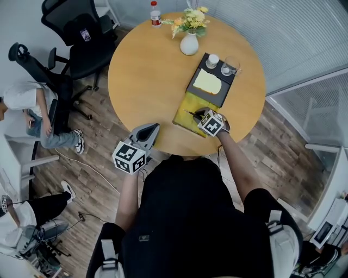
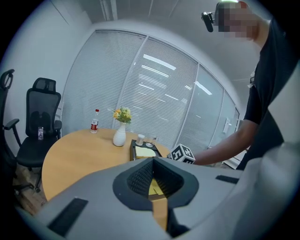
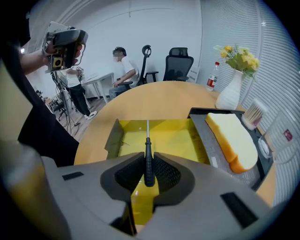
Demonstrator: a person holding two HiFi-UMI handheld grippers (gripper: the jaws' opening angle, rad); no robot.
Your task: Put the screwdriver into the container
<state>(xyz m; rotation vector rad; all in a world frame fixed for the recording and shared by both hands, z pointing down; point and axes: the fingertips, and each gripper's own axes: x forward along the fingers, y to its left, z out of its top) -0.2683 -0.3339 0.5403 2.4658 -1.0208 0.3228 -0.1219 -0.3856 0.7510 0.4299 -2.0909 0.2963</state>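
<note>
A black-handled screwdriver [image 3: 148, 161] with a thin metal shaft lies lengthwise between the pads of my right gripper [image 3: 149, 169], which is shut on its handle. The shaft points out over the yellow container [image 3: 180, 140], an open box at the near edge of the round wooden table [image 1: 147, 76]. In the head view the right gripper [image 1: 203, 115] hovers at the container's [image 1: 184, 110] near right corner, with the screwdriver [image 1: 193, 114] reaching over it. My left gripper [image 1: 148, 132] hangs at the table's front edge, left of the container. Its jaws [image 2: 154, 180] stand almost together with nothing between them.
A black tray [image 1: 217, 98] with a yellow sponge [image 1: 207, 82] and two glasses [image 1: 230, 66] lies just beyond the container. A white vase of flowers [image 1: 189, 43] and a bottle [image 1: 155, 15] stand at the far edge. Office chairs [image 1: 81, 38] and a seated person [image 1: 32, 108] are left of the table.
</note>
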